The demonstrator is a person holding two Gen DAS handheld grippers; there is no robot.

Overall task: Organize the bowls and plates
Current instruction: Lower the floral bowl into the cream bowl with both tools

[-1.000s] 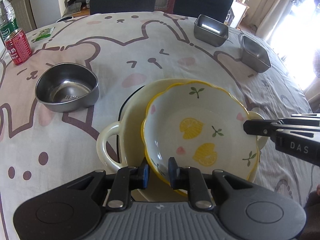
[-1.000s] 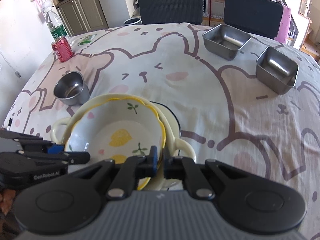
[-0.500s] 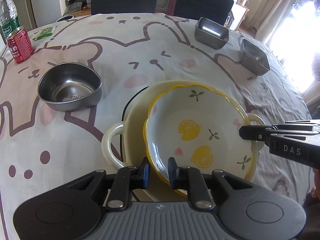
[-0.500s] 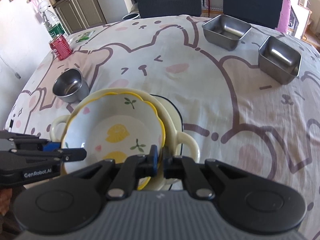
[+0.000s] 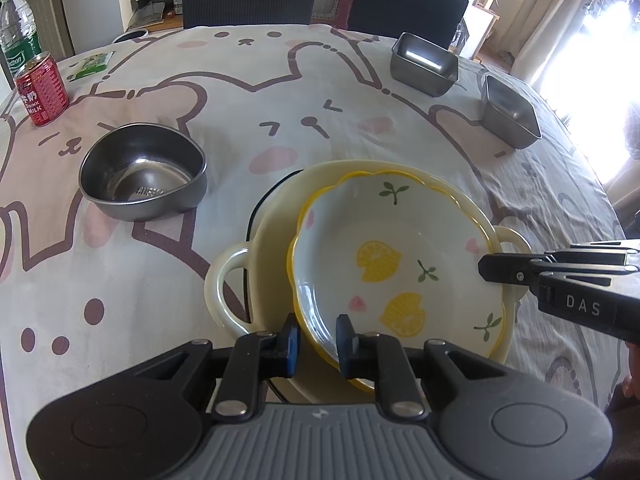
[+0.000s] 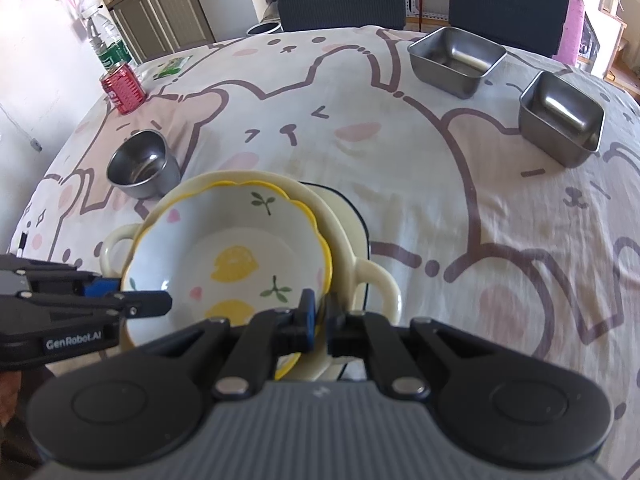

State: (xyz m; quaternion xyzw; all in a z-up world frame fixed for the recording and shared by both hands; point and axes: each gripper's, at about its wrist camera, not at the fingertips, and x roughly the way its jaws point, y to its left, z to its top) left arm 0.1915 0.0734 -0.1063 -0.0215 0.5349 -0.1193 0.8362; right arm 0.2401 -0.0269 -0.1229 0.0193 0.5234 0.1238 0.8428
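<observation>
Hardly anything is shifting from a second ago: the scalloped, yellow-rimmed ceramic bowl with lemon prints is settling a touch lower into the cream two-handled dish on the bunny-print tablecloth. I am keeping my left gripper clamped on its near rim and my right gripper pinched tight on the opposite rim. Nesting looks nearly done, so I am judging that releasing comes next.

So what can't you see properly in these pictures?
- Left wrist view: the near rim of the lemon bowl is hidden behind the left gripper.
- Right wrist view: the black-rimmed thing under the cream two-handled dish is mostly covered.
- Both views: the water bottle is cut off at the edge.
</observation>
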